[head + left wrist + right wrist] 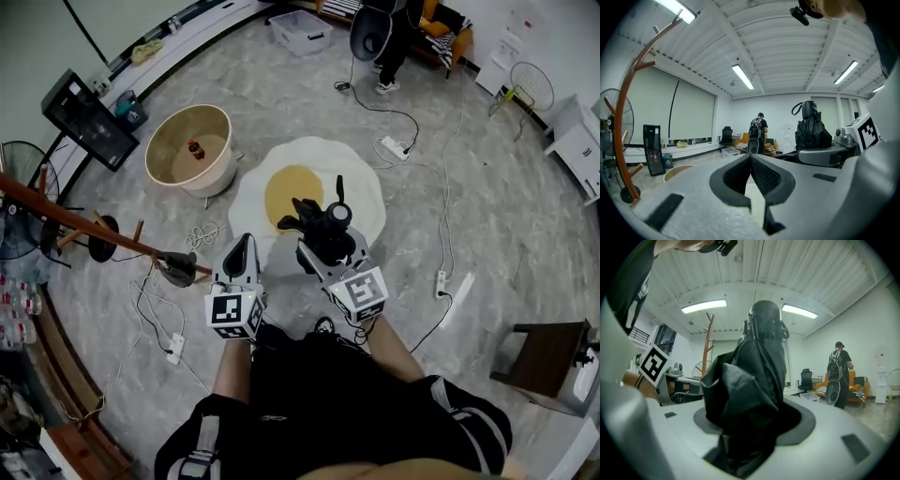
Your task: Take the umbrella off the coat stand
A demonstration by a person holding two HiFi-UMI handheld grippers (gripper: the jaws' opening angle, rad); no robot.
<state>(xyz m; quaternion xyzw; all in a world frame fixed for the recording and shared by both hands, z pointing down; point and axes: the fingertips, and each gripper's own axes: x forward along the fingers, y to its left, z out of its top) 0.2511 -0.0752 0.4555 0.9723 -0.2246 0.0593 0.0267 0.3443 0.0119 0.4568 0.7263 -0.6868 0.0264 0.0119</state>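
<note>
A black folded umbrella (319, 220) stands upright between the jaws of my right gripper (325, 248), which is shut on it in front of the person's chest. In the right gripper view the umbrella (759, 371) fills the middle, its bunched fabric hiding the pads of the right gripper (754, 417). My left gripper (242, 247) is just left of it, its jaws together and nothing in them; its own view shows the left gripper (751, 159) with tips touching and the umbrella (812, 129) to the right. The brown wooden coat stand (80, 225) rises at the left, apart from both grippers.
A fried-egg-shaped rug (361, 192) lies ahead on the grey floor, with a beige round tub (192, 150) to its left. A fan (19, 197) and a monitor (89, 117) are far left. Cables and a power strip (394, 147) cross the floor; a person (398, 37) stands at the back.
</note>
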